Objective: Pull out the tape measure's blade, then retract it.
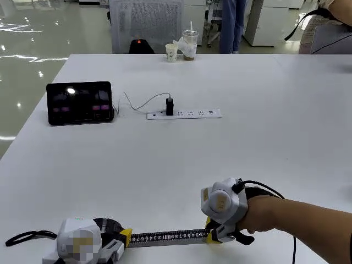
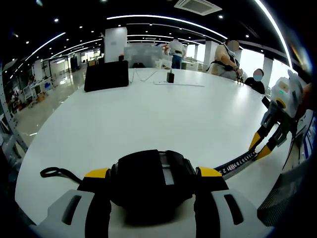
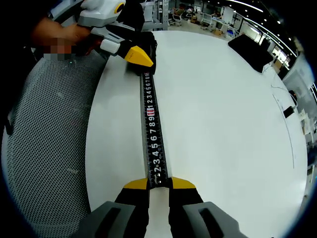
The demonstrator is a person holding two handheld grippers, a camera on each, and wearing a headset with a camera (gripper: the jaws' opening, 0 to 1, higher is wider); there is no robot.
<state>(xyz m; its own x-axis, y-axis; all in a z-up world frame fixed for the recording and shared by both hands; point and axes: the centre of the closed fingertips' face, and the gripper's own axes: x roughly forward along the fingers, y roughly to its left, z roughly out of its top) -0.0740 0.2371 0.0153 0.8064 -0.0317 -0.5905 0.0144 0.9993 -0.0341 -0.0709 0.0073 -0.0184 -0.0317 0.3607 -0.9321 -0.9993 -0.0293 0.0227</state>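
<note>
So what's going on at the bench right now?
The left hand-held gripper clamps the black tape measure case on the white table. The right hand-held gripper pinches the tip of its black numbered blade, drawn out flat along the table between them. The blade is not yet retracted.

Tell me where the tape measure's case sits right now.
In the head view the case is at the near left edge of the table, clamped in the left tool, its blade stretched rightward to the right tool.
</note>
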